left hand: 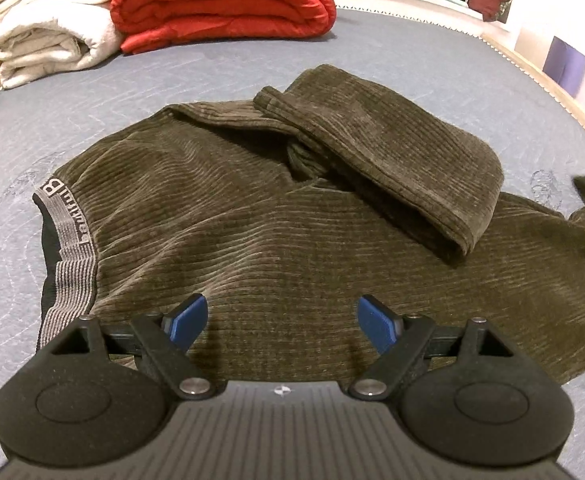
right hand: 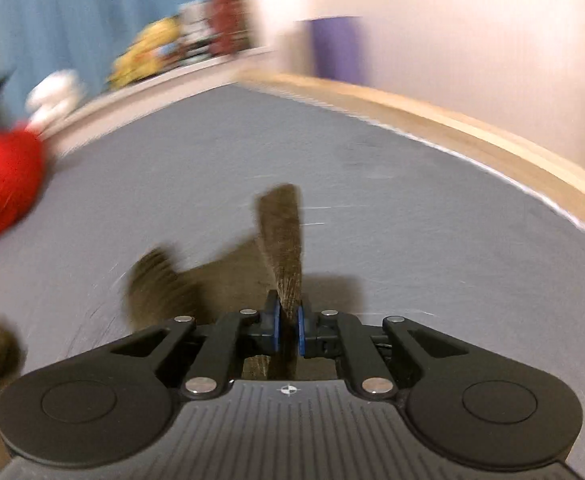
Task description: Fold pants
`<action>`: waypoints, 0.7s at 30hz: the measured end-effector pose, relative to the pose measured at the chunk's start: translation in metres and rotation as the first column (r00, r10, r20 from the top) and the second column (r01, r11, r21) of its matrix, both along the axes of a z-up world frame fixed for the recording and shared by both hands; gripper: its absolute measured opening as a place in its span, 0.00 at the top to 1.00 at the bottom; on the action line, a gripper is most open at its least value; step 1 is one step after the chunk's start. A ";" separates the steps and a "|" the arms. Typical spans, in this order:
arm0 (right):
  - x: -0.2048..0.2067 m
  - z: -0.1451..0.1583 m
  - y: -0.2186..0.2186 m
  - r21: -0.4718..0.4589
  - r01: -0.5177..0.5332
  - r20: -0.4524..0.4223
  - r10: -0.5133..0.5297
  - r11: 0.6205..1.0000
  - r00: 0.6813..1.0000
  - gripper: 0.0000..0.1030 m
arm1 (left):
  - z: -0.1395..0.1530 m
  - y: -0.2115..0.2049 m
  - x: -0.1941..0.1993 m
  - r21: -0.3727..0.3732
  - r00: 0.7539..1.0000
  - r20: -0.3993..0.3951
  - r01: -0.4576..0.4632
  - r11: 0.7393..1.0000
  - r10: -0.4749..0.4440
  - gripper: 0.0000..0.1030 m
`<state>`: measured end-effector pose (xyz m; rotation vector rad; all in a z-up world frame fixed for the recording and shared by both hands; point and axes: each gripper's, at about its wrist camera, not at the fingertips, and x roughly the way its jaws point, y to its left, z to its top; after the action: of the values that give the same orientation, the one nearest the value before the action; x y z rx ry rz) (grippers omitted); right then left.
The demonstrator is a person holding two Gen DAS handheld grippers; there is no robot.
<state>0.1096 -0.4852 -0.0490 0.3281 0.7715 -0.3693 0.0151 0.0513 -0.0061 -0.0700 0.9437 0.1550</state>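
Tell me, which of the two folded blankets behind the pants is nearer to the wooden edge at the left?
The white blanket. It lies at the far left, beside the red blanket.

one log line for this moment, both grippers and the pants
left gripper: open, over pants | right gripper: shut on pants hem | view blurred | fold unfinished
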 end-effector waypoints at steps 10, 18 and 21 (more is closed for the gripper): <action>-0.038 -0.034 -0.068 0.198 0.342 -0.127 -0.322 0.919 0.938 0.67 | -0.003 -0.012 0.002 0.007 1.000 -0.007 0.030 1.000 -0.030 0.16; -0.042 -0.053 -0.091 0.235 0.423 -0.142 -0.399 0.875 0.906 0.88 | -0.003 -0.004 0.001 0.005 1.000 -0.009 -0.001 1.000 0.001 0.16; -0.062 -0.027 -0.081 0.180 0.482 -0.099 -0.472 0.857 0.876 0.89 | 0.000 -0.004 0.000 -0.004 1.000 0.000 0.002 1.000 -0.002 0.16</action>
<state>0.0478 -0.5666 -0.0760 0.7092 0.7749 -0.7754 0.0155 0.0474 -0.0058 -0.0726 0.9445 0.1518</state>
